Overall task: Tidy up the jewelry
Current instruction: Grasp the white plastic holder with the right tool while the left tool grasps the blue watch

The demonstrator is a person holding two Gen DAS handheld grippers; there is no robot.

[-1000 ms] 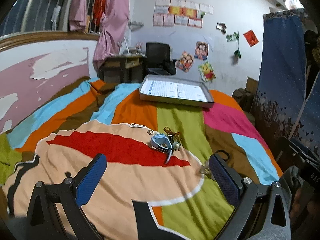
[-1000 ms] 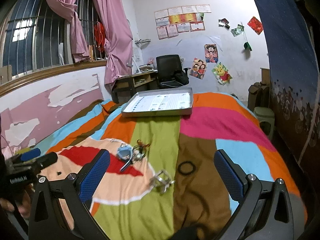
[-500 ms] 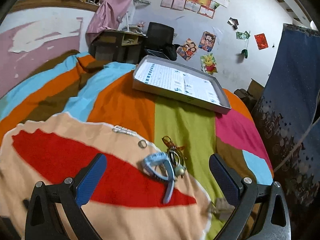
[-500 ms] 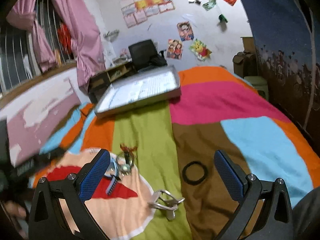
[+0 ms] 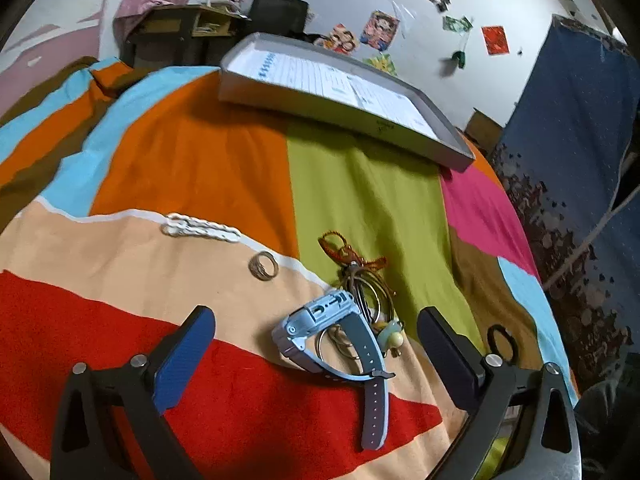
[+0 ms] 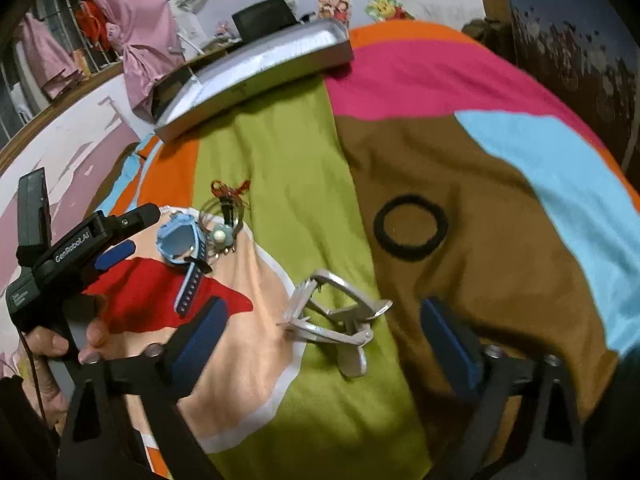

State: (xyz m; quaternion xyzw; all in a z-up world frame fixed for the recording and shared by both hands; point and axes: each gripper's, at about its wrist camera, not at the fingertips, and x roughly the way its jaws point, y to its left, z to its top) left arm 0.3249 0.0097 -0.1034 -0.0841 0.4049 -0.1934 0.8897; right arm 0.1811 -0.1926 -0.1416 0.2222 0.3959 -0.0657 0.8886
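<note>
A light blue watch (image 5: 332, 328) lies on the bedspread between the open fingers of my left gripper (image 5: 316, 348), with thin bangles and a bead charm (image 5: 376, 304) beside it. Farther off lie a small ring (image 5: 263, 265) and a white chain bracelet (image 5: 200, 229). In the right wrist view, a silver hair claw clip (image 6: 336, 316) lies between the open fingers of my right gripper (image 6: 324, 340), and a black hair tie (image 6: 410, 227) lies just beyond. The watch (image 6: 180, 242) and the left gripper (image 6: 92, 240), held by a hand, show at the left.
A grey shallow tray (image 5: 344, 110) lined with printed paper sits at the far end of the multicoloured bedspread (image 5: 360, 200). Behind it stand a desk and black chair (image 5: 280, 12) against a postered wall. A dark blue curtain (image 5: 580, 120) hangs at the right.
Both grippers have dropped and moved forward toward the bed. The watch now lies between the left fingers and the claw clip between the right fingers. Both stay open.
</note>
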